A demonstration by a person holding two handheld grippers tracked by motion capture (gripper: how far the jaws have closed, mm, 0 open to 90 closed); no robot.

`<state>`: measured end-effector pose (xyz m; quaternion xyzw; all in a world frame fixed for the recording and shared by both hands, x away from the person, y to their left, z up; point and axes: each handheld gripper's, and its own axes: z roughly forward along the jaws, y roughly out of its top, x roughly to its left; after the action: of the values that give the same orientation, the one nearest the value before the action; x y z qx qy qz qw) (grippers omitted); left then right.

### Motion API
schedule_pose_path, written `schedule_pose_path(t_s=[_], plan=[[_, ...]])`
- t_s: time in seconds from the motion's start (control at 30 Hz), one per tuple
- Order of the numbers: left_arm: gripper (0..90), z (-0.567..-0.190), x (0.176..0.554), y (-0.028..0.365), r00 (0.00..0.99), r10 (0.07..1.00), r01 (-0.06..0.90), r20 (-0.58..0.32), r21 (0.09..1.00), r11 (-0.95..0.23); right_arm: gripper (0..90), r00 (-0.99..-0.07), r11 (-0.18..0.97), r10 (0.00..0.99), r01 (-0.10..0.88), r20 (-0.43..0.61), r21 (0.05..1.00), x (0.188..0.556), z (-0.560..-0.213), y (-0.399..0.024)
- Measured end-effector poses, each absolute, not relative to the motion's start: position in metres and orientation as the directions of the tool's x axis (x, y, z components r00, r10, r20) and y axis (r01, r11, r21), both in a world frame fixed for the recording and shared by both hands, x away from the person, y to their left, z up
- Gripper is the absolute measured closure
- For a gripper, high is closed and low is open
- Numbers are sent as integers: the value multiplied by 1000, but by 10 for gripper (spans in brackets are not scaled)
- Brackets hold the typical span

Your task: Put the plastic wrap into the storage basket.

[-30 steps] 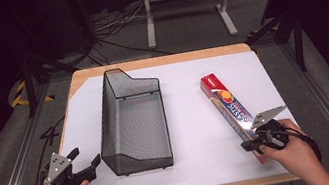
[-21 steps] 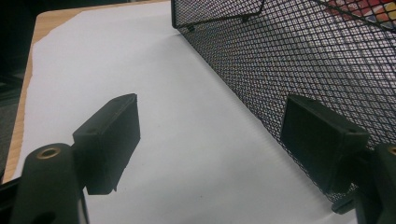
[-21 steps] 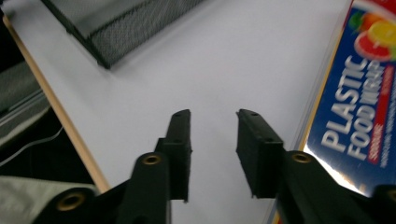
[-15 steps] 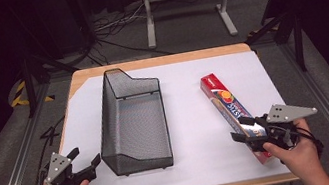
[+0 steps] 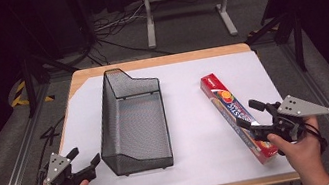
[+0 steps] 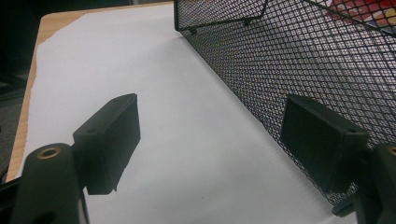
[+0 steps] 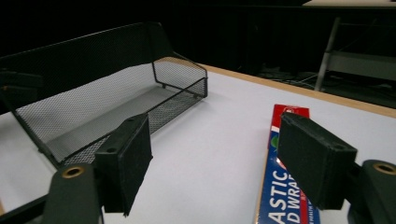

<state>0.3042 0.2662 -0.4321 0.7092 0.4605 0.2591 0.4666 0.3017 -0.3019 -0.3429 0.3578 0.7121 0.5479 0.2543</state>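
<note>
The right tongs [image 5: 254,119] hang wide open and empty over the near end of the box of wrap [image 5: 234,111], which lies flat on the desk [image 5: 191,113] right of the mesh basket [image 5: 132,120]. Likely a pick-up — best straddle the box's narrow width squarely. The left tongs [image 5: 83,162], open and empty, sit just beside the basket's near corner — little room there; the middle is free.
</note>
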Motion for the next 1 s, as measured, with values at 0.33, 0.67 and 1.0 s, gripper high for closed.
schedule_pose_path(t_s=[0.33,0.67,1.0], plan=[[209,-432,305,265,438,897,412,-62,901,-139,247,-556,182,831,241,-19,953,319,-331,-296],[209,-432,305,264,441,896,407,-55,902,-146,219,-536,250,843,329,-38,911,350,-333,-288],[209,-432,304,265,441,896,406,-56,902,-143,189,-481,286,877,521,0,804,382,-358,-286]])
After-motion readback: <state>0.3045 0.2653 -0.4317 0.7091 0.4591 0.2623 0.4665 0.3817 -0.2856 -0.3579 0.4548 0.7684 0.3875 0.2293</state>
